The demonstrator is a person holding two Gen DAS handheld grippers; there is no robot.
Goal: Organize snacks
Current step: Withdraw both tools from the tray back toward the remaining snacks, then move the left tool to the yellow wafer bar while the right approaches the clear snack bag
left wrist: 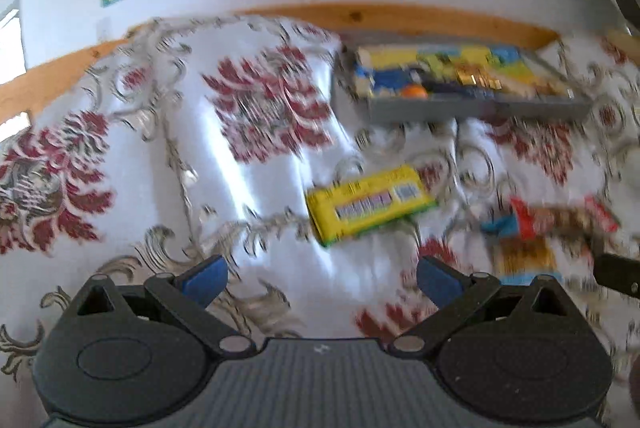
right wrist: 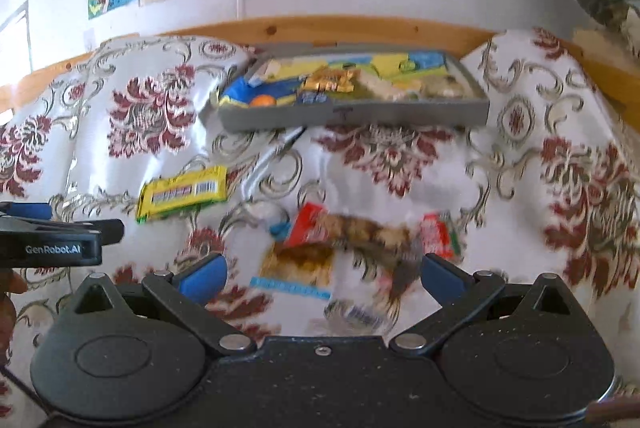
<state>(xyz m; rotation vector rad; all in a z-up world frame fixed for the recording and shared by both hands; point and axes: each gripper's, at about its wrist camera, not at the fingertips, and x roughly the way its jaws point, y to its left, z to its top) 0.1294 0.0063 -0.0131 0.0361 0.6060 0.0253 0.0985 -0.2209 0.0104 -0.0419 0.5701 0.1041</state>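
A grey tray (left wrist: 476,111) (right wrist: 352,116) full of snack packets stands at the back of the patterned cloth. In front of it lies a yellow packet (left wrist: 370,204) (right wrist: 182,191). A red and brown packet (left wrist: 560,222) (right wrist: 368,234) and a clear orange packet (left wrist: 524,258) (right wrist: 296,270) lie further right. My left gripper (left wrist: 322,280) is open, hovering short of the yellow packet. My right gripper (right wrist: 323,280) is open too, just above the clear orange packet, with the red and brown packet near its right finger. Both views are blurred by motion.
A white cloth with red floral pattern (left wrist: 264,107) (right wrist: 560,155) covers the surface, rumpled in folds. A wooden rail (left wrist: 420,17) (right wrist: 340,27) and a wall with colourful pictures stand behind the tray. The left gripper's body (right wrist: 52,240) shows at the left edge of the right wrist view.
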